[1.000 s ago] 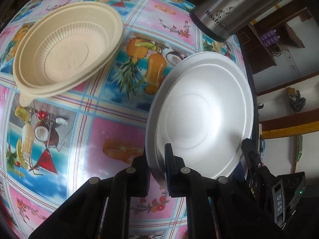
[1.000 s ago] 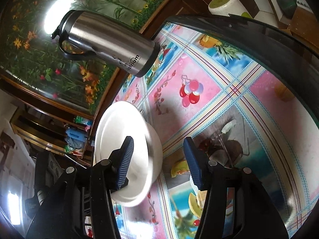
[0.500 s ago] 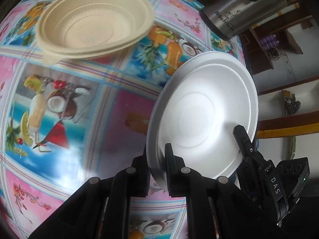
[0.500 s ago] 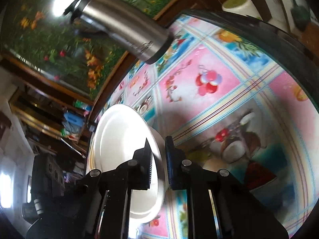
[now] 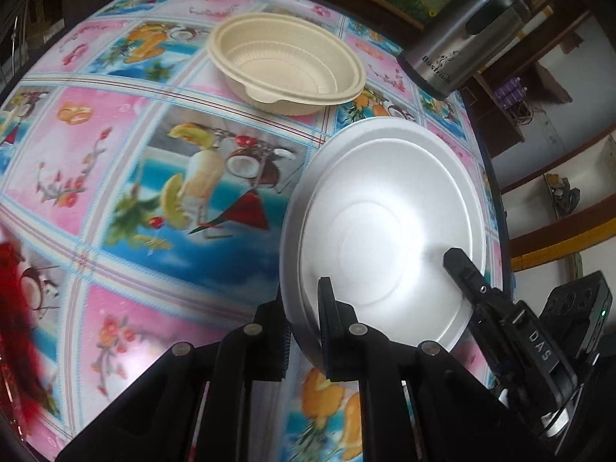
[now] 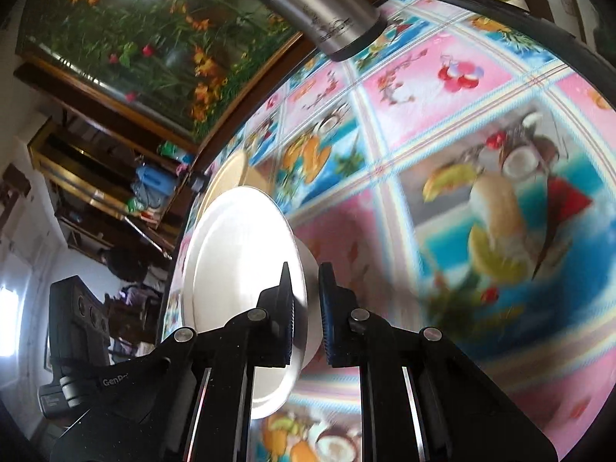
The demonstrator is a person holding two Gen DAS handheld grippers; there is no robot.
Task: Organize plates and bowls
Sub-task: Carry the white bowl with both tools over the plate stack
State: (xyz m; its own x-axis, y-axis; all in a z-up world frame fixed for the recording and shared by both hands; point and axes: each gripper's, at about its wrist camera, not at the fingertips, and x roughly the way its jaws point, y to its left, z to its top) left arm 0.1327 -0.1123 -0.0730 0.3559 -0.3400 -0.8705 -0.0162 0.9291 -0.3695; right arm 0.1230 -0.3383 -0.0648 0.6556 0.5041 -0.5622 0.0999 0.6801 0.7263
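White plate (image 5: pixel 389 231) pinched at its near rim by left gripper (image 5: pixel 304 308), jaws closed on the rim, one finger under, one over the inner face. Same plate (image 6: pixel 238 269) clamped on the opposite edge by right gripper (image 6: pixel 306 300), jaws likewise closed on the rim. Plate tilted, held clear above the tablecloth (image 5: pixel 115 154); right gripper's finger tip (image 5: pixel 458 261) seen reaching over the plate's far-right edge in the left wrist view. Looks like a stack of two plates, a second rim just showing outside the first; cannot tell for certain. Beige ribbed bowl (image 5: pixel 288 65) sitting upright on the cloth beyond the plate, well apart from both grippers, small tab on its near rim. In the right wrist view, only a sliver of that bowl (image 6: pixel 231 177) peeking out behind the plate's top edge. Steel thermos flask (image 5: pixel 466 38) standing at the table's far-right corner, just beyond bowl and plate; same flask (image 6: pixel 327 11) at top of the right wrist view. Cloth printed with fruit and drink panels, pink and blue squares. Blurred red shape (image 5: pixel 15 308) at the far left edge, unidentifiable. Flower picture (image 6: pixel 134 38) on the wall behind the table.
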